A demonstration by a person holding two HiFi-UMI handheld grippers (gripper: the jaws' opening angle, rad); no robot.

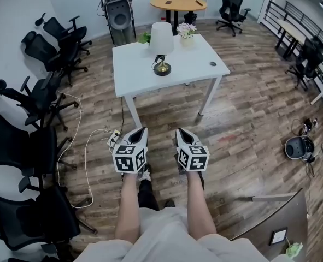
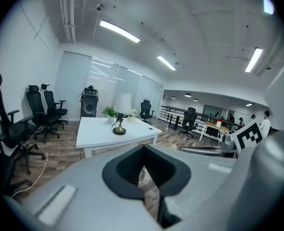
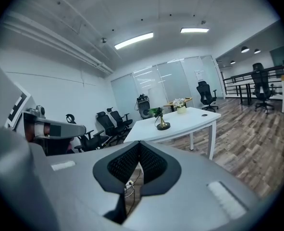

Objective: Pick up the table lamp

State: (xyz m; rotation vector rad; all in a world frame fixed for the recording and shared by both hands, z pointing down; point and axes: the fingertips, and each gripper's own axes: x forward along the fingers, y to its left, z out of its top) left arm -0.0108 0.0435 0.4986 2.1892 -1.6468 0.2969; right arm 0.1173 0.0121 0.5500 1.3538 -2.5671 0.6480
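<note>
The table lamp [image 1: 162, 47] stands upright on the white surface [image 1: 136, 72], close to its far edge. Its long axis is vertical, with the white shade above and the round brass-coloured base below. From the person the lamp lies straight ahead, well apart from both tools and about on the middle line between them, so I judge neither hand to be clearly nearer.

The left hand-held gripper [image 1: 141, 131] and the right hand-held gripper [image 1: 183, 131] both point toward the lamp, over the wooden floor [image 1: 243, 119]. Each has its jaws closed together, with nothing between them.

Just right of the lamp is a pot of white flowers [image 1: 186, 31], and just left of it a green plant [image 1: 145, 37]. Far left of the lamp stand black office chairs [image 1: 43, 94]; behind it is a round wooden table [image 1: 178, 3].
</note>
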